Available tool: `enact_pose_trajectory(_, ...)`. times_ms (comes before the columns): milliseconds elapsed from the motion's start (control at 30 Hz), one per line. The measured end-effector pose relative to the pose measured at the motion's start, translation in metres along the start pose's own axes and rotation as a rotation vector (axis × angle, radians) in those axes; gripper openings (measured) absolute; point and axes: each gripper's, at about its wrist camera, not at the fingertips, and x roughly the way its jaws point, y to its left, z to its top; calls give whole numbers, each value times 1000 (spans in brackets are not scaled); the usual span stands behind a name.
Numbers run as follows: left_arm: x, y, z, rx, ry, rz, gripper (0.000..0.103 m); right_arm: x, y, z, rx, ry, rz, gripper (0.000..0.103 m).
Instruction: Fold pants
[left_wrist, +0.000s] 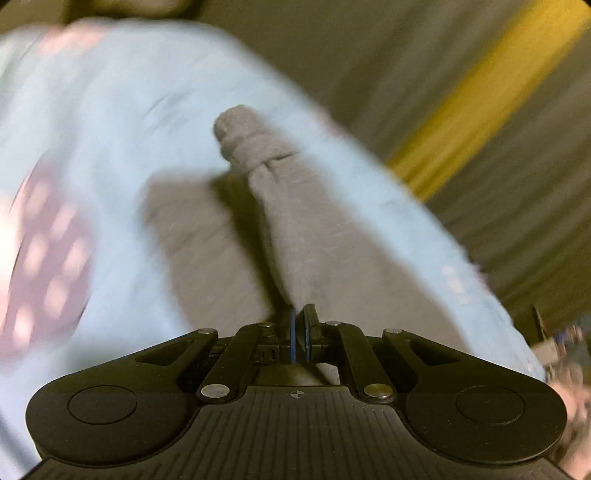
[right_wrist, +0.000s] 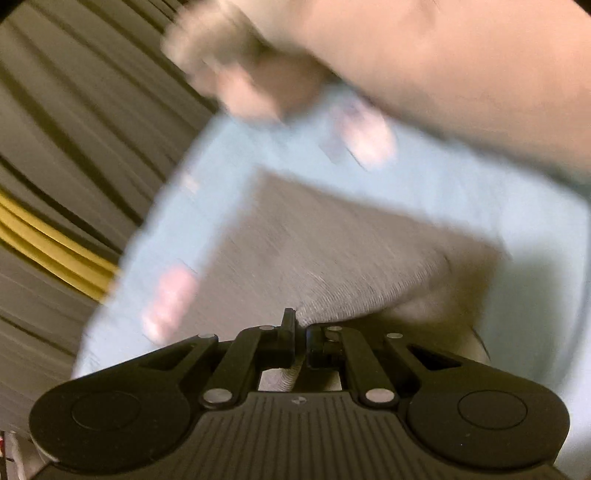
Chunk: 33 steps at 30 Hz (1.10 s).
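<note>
Left tongs (left_wrist: 300, 314) and right tongs (right_wrist: 300, 325) pinching grey pants (left_wrist: 280, 206), cloth stretching ahead

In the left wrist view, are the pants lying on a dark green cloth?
No, the grey pants lie on a light blue cloth.

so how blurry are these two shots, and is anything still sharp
Left wrist view: the light blue cloth surface and yellow floor stripe smear with motion blur, while the black left tongs, shut on the grey fabric pants, stay sharp. Right wrist view: heavier streaking everywhere; only the black right tongs are crisp. Fisheye bends both frames' edges.
</note>
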Motion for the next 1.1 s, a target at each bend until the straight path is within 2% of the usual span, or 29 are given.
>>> enact_pose_trajectory(67,1,14,-5,-46,-9,30,4,9,-5,-7,4,32,-47,5)
enact_pose_trajectory(133,-2,20,-1,-80,-24,2,5,11,-3,-6,-13,25,-47,6)
enact_pose_trajectory(200,-6,22,9,-85,-59,10,19,14,-2,-4,0,25,-45,7)
enact_pose_trajectory(267,-2,17,18,-77,-70,12,34,15,-4,-6,17,23,-38,13)
enact_pose_trajectory(467,21,6,26,-81,-64,-25,34,18,-5,-8,36,1,-11,19)
enact_pose_trajectory(500,24,4,29,-84,-68,-36,41,18,-5,-8,36,2,-2,21)
enact_pose_trajectory(533,24,3,26,-81,-71,-42,49,18,-4,-8,35,2,10,28)
enact_pose_trajectory(567,27,1,27,-73,-70,-32,63,17,-4,-8,32,3,22,36)
enact_pose_trajectory(633,31,-3,30,-58,-55,42,63,17,-2,-7,27,1,35,40)
enact_pose_trajectory(733,31,-3,26,-25,-62,56,69,18,0,-7,25,-1,40,44)
enact_pose_trajectory(767,33,-3,26,-13,-71,63,74,19,-1,-8,27,-6,40,44)
enact_pose_trajectory(800,38,-2,26,-9,-64,75,74,20,0,-8,25,-10,35,44)
enact_pose_trajectory(833,38,0,24,-15,-52,76,74,22,1,-9,18,-20,21,33)
enact_pose_trajectory(867,42,0,26,-24,-51,71,67,23,4,-9,8,-30,-1,7)
enact_pose_trajectory(900,43,-2,28,-25,-62,66,40,25,7,-8,-5,-29,-25,6)
enact_pose_trajectory(933,45,-5,30,-15,-55,50,23,27,10,-8,-12,-25,-32,5)
enact_pose_trajectory(967,48,-8,33,-11,-37,47,12,27,12,-7,-16,-28,-33,5)
enact_pose_trajectory(1033,44,-15,36,-13,-42,50,11,21,19,-4,-46,-48,-48,5)
enact_pose_trajectory(1100,26,-21,43,-7,-82,4,10,6,25,4,-59,-84,-13,5)
